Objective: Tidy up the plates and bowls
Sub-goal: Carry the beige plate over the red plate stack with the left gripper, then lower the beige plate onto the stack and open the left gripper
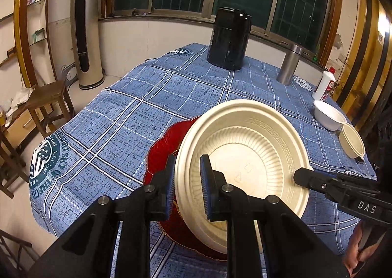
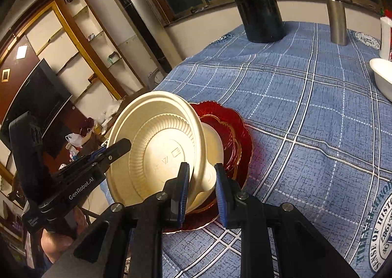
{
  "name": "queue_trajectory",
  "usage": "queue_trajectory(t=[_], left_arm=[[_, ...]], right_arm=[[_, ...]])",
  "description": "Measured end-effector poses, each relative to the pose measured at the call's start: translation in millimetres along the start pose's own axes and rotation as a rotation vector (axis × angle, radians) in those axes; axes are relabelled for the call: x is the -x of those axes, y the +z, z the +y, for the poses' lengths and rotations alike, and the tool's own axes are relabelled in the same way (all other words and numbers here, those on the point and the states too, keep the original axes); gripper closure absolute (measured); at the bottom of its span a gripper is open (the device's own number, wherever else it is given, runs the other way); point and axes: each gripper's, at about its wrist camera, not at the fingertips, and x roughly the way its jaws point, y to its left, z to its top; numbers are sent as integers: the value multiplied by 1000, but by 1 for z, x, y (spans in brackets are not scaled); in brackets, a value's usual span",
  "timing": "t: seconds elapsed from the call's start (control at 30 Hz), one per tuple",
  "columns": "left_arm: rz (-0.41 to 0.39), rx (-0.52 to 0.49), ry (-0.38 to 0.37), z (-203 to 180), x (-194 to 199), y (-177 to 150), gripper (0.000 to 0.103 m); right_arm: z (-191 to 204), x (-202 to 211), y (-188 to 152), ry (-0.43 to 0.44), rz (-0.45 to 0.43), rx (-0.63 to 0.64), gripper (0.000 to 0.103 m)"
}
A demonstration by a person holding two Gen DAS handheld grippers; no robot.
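Cream plastic plate [image 1: 245, 155], tilted above the red plate [image 1: 159, 155] on the table [image 1: 122, 111], rim clamped by left gripper [image 1: 187, 187] and right gripper [image 2: 202, 189] for level stacking.

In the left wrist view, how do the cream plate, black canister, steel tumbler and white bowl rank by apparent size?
1. cream plate, nearest the camera, so flattered
2. black canister
3. and 4. white bowl and steel tumbler look about alike; I would not rank them.
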Motion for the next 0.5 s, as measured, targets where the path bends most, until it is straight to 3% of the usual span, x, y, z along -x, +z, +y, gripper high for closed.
queue_trajectory(t=[0.5], left_arm=[[-14,-16,15,-4,1,2,88]], right_arm=[[2,4,0,-22,-15,10,77]])
